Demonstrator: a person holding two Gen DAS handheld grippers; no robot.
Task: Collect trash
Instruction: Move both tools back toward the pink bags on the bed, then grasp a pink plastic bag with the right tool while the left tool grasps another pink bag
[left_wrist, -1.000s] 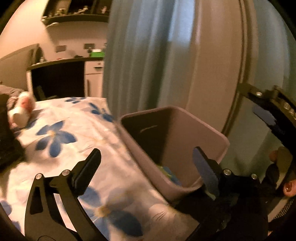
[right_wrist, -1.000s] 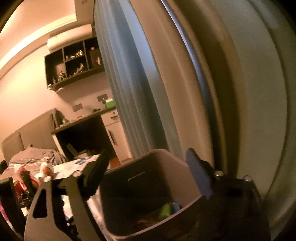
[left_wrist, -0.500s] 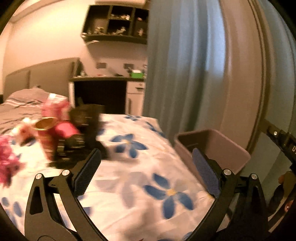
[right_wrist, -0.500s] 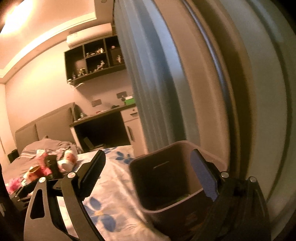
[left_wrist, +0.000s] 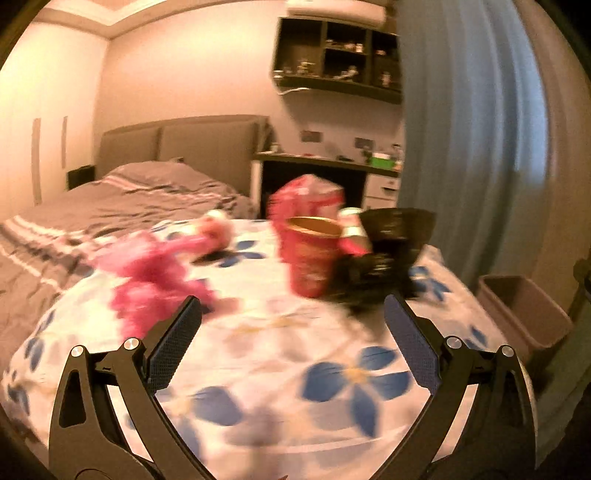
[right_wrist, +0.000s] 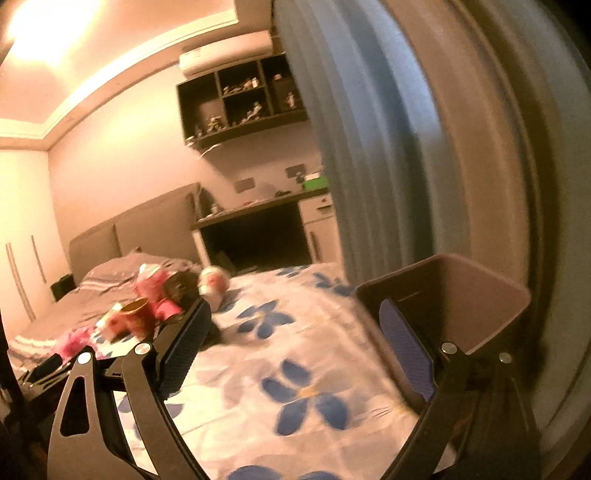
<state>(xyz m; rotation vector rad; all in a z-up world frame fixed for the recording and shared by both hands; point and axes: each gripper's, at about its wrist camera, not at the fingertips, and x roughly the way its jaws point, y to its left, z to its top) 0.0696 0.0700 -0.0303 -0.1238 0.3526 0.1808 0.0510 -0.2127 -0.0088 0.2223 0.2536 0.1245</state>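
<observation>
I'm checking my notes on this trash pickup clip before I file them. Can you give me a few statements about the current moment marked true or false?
1. Both grippers are open and hold nothing. True: the left gripper and the right gripper each show spread fingers with only bedding between them.
2. The red cup lies tipped on its side. False: it stands upright on the floral sheet, mouth up.
3. The trash bin sits beside the bed, near the blue curtain. True.
4. The bin has a lid on it. False: its top is open.
5. A crumpled pink wrapper lies on the floral sheet to the left of the red cup. True.
</observation>
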